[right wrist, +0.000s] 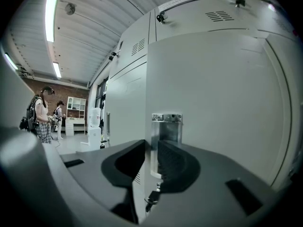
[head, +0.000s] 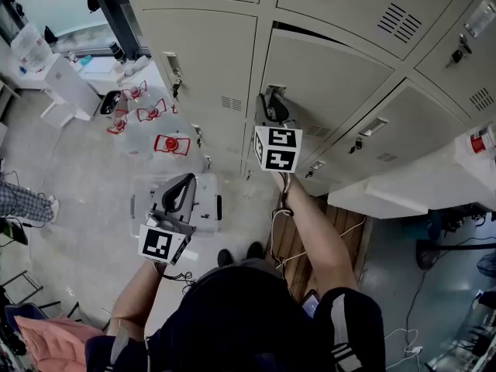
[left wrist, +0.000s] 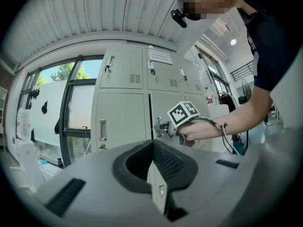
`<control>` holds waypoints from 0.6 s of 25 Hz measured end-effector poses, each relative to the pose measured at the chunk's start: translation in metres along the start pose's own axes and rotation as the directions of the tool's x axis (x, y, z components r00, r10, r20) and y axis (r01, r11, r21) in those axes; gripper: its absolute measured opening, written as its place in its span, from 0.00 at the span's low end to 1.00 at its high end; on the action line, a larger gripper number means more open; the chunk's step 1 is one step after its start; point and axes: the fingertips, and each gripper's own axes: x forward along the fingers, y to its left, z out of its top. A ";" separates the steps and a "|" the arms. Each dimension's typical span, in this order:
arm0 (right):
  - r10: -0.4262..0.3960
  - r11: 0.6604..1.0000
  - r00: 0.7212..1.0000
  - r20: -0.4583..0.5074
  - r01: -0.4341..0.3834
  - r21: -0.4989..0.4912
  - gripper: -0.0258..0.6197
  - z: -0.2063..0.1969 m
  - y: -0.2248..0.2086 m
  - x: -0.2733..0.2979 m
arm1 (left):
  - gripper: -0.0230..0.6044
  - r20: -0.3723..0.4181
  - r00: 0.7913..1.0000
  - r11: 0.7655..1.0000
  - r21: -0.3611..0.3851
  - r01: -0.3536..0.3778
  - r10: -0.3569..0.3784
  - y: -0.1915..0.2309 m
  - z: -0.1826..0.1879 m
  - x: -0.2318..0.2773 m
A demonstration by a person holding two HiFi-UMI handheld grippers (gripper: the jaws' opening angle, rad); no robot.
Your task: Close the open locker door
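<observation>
The beige locker door [head: 325,84] in the middle row stands slightly ajar, with a dark gap along its top. My right gripper [head: 271,101] is at the door's metal handle plate [right wrist: 166,126], its jaws nearly together and pinching the door's free edge [right wrist: 152,126]. A key [right wrist: 151,200] hangs in the lock just below. The left gripper view shows the right gripper [left wrist: 163,125] against the door [left wrist: 163,103]. My left gripper [head: 186,183] hangs lower left, away from the lockers. It is shut [left wrist: 153,148] with nothing between the pads.
Closed lockers [head: 205,53] surround the door. Large water bottles with red caps [head: 172,144] and a white box [head: 205,204] stand on the floor at left. A white table [head: 418,184] juts out at right. People [right wrist: 41,119] stand far down the room.
</observation>
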 end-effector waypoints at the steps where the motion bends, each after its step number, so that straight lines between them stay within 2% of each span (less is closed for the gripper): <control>1: -0.005 1.000 1.000 -0.001 0.005 0.002 0.17 0.000 -0.001 0.002 | 0.04 0.001 1.000 1.000 0.001 0.004 -0.004 -0.001 0.000 0.002; 15: -0.049 0.999 0.999 -0.012 0.049 0.009 0.16 0.003 -0.014 0.025 | 0.04 0.007 1.000 1.000 0.002 0.019 -0.019 -0.005 0.005 0.012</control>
